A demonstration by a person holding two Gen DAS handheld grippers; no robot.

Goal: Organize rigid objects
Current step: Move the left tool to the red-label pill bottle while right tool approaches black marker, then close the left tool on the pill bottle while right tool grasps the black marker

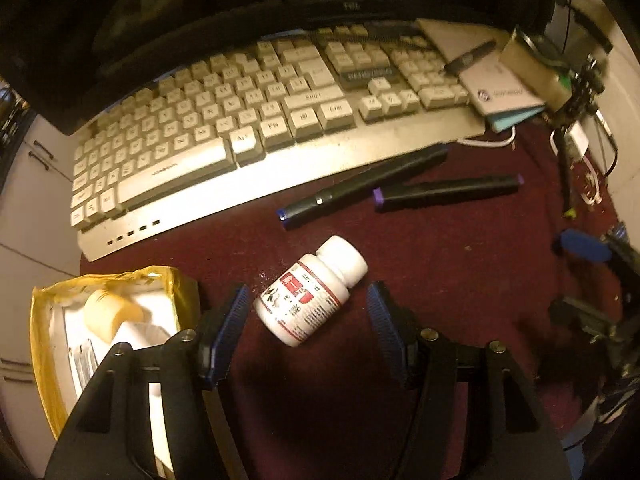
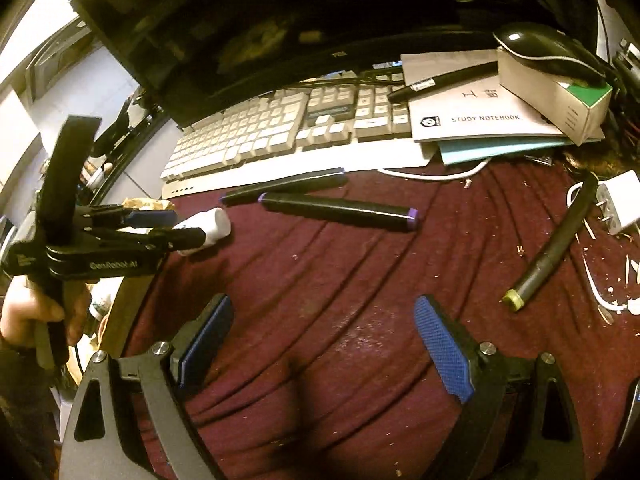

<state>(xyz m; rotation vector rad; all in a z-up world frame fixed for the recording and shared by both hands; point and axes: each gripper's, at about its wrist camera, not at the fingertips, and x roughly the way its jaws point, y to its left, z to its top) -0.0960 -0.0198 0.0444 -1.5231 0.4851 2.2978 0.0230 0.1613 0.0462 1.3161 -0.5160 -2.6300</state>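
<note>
Black-framed left gripper (image 1: 306, 320) with ribbed blue fingers (image 1: 232, 320) (silver screws at joints).

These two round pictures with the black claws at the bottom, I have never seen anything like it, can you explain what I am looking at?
There is no robot here. A person holds a two-fingered grasping tool in each hand, and each tool carries a wide-angle camera looking forward along its fingers, hence the round, bent view.

The left wrist picture shows the left tool, open, its blue pads on either side of a white pill bottle lying on its side on a dark red cloth. It is not gripped yet. Beyond lie two black markers, a keyboard, and at left a yellow-edged box.

The right wrist picture shows the right tool, open and holding nothing. At its left edge you see the left tool and the person's hand.
</note>
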